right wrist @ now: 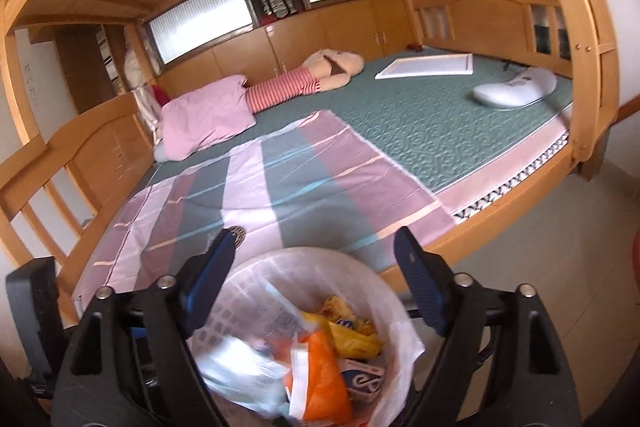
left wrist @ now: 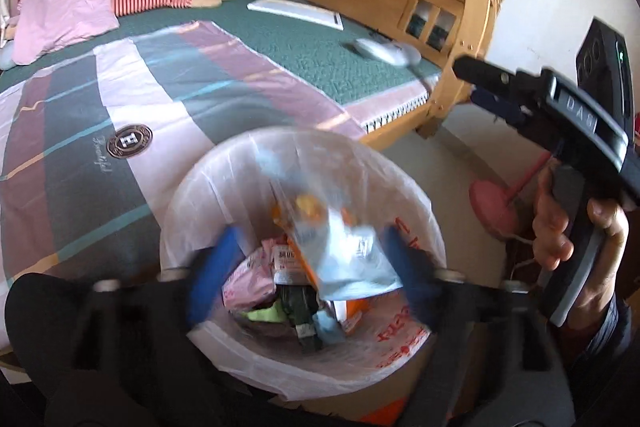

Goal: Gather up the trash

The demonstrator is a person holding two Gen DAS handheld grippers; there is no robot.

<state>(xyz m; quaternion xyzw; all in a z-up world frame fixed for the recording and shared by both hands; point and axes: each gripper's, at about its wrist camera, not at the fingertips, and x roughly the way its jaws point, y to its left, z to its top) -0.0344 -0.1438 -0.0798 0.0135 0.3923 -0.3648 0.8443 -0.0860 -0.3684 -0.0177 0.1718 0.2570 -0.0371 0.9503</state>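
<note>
A trash bin lined with a white plastic bag (left wrist: 200,195) stands on the floor beside the bed and holds several wrappers. My left gripper (left wrist: 308,267) is open right above its mouth. A blurred clear and orange plastic wrapper (left wrist: 340,239) hangs between the blue fingers, seemingly dropping into the bin. My right gripper (right wrist: 316,287) is open and empty above the same bin (right wrist: 384,291), where the orange wrapper (right wrist: 320,375) lies on top. The right gripper also shows in the left wrist view (left wrist: 476,83), held at the right.
A wooden bunk bed (right wrist: 452,223) with a green mattress, a striped sheet (right wrist: 260,187), a pink pillow (right wrist: 204,115), a plush toy, a white board and a white device (right wrist: 516,87). A ladder post (left wrist: 452,95) stands at the bed's corner. A pink round object (left wrist: 492,203) is on the floor at right.
</note>
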